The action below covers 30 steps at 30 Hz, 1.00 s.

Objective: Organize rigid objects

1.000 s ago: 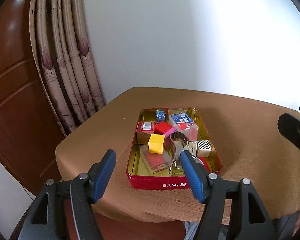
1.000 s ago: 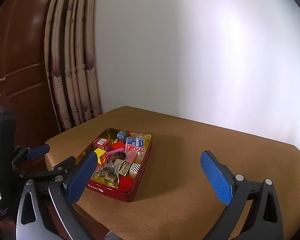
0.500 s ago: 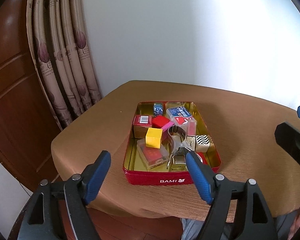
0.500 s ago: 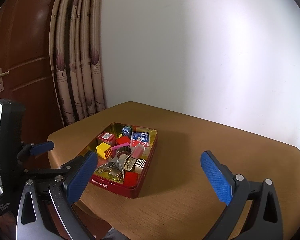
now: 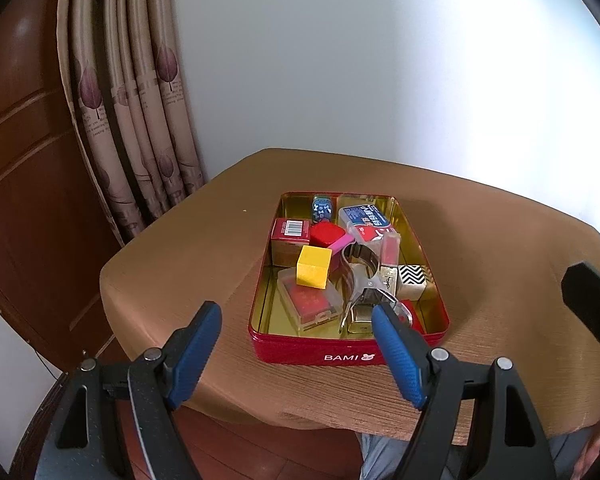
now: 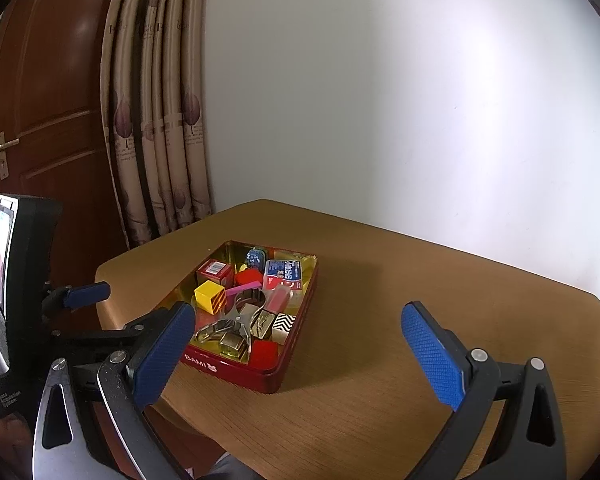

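A red tin box [image 5: 352,356] [image 6: 236,372] marked BAMI sits near the front of a brown table [image 5: 480,248] [image 6: 380,320]. Inside it lie several small items: a yellow cube [image 5: 313,267] [image 6: 209,297], a red block [image 5: 326,234], a red carton with a barcode [image 5: 291,232], a blue-and-white pack [image 5: 363,218] [image 6: 286,273], a zigzag-patterned box [image 5: 412,276] and a metal clip [image 5: 366,292]. My left gripper [image 5: 296,320] hovers open just before the tin's near wall, nothing between its blue pads. My right gripper [image 6: 296,320] stands wide open over the table to the tin's right.
A patterned curtain [image 5: 132,112] and a brown wooden door [image 6: 48,120] stand left of the table, a white wall behind it. The right gripper's dark body [image 5: 592,304] shows at the right edge of the left wrist view. The left device with its screen [image 6: 4,264] fills the right view's left side.
My left gripper's jaws have spread a little wider, and the tin has shifted slightly up in its view. The right gripper's view has slid so the tin sits further right.
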{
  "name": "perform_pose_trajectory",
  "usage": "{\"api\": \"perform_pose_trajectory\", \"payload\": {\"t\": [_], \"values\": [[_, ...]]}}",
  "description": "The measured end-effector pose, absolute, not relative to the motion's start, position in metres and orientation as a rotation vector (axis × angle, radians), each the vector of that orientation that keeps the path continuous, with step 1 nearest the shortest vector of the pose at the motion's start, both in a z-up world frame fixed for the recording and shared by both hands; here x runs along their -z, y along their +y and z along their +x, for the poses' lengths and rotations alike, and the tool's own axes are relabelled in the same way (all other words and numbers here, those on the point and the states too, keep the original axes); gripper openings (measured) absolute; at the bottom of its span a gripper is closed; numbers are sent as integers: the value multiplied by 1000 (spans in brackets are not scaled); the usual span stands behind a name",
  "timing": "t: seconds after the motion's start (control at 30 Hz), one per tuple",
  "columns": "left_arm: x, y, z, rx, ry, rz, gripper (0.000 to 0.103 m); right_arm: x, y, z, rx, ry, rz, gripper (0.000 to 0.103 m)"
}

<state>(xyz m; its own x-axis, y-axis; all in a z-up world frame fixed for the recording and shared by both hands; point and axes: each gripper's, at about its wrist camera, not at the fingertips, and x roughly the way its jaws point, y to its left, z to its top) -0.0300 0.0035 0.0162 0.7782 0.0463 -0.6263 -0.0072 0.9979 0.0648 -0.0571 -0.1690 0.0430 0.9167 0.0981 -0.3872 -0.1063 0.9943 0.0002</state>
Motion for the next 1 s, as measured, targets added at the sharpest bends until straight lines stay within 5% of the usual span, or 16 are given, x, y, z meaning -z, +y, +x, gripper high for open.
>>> {"api": "perform_pose_trajectory", "payload": {"t": [1.0], "values": [[1, 2, -26, -16, 689, 81, 86, -34, -168, -56, -124, 424, -20, 102]]}}
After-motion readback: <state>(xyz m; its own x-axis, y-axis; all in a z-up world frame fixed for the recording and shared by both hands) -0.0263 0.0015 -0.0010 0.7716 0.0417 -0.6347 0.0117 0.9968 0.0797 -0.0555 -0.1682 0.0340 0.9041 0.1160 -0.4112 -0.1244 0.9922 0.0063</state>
